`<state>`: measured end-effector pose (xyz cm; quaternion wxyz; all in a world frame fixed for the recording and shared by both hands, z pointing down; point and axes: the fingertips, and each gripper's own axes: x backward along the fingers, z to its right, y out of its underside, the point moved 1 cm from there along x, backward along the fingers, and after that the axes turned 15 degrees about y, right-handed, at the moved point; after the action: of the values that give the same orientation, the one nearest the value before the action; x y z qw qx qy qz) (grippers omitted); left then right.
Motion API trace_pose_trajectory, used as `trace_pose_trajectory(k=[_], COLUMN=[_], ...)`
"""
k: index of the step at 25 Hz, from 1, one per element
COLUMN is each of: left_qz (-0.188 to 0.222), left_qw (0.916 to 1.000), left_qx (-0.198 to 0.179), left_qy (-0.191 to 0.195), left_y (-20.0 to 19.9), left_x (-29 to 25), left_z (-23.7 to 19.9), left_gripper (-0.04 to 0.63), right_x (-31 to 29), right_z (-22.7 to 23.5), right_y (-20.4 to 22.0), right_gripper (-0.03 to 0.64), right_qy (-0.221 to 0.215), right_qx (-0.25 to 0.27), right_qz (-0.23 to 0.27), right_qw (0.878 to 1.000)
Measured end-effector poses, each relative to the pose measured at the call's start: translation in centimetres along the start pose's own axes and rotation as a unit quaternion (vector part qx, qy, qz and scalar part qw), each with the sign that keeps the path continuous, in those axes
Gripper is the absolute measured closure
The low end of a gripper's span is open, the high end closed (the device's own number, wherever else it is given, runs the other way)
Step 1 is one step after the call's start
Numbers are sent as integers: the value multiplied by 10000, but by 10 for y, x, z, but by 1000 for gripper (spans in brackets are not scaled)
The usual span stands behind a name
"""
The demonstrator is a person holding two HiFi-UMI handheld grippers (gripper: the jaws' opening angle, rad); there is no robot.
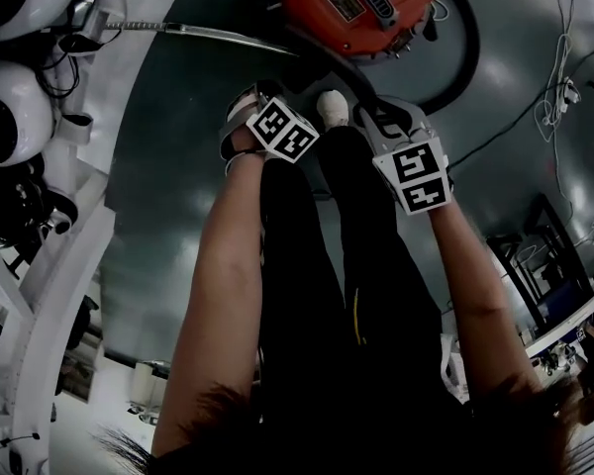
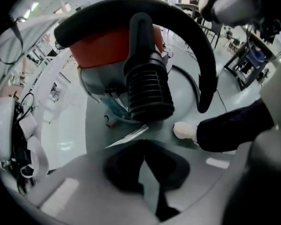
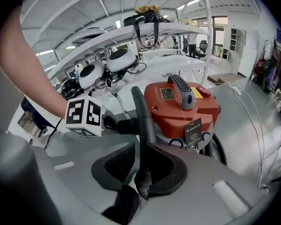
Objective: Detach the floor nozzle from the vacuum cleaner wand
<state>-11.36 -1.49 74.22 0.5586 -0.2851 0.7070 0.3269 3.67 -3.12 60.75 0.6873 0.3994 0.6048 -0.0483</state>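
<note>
The red vacuum cleaner (image 1: 356, 3) (image 3: 178, 104) stands on the grey floor in front of my feet. Its black wand (image 3: 141, 121) rises past the red body and runs down between the pads of my right gripper (image 3: 141, 175), which is shut on it just above a ribbed collar. My left gripper (image 2: 144, 161) points straight down beside it, jaws shut with nothing visible between the pads. Just beyond those pads sits a black ribbed hose cuff (image 2: 147, 90). The marker cubes of both grippers (image 1: 282, 130) (image 1: 414, 174) show in the head view. I cannot make out the floor nozzle.
A white shelf frame with white dome-shaped devices (image 1: 10, 117) runs along the left. A thin metal rod (image 1: 198, 31) lies near the vacuum. A cable (image 1: 554, 97) trails over the floor at the right, near dark carts (image 1: 535, 255). My white shoe (image 1: 332, 107) is beside the wand.
</note>
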Motion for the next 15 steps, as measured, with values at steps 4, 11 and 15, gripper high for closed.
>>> trace_pose_trajectory(k=[4,11,15], left_qz=[942,1838,2344], left_qw=[9953,9815,9681], left_qx=[-95,237,691], left_qy=[215,480,558], left_y=[-1,6,7], left_x=[32,96,130], left_z=[4,7,8], left_gripper=[586,586,586], right_x=[9,13,24], right_z=[-9,-52,-67], right_y=[1,-23,-36], right_gripper=[585,617,618], right_qy=[359,640,738], right_qx=[-286,-802,-1306], right_qz=[136,276,337], right_qw=[9989,9943,9881])
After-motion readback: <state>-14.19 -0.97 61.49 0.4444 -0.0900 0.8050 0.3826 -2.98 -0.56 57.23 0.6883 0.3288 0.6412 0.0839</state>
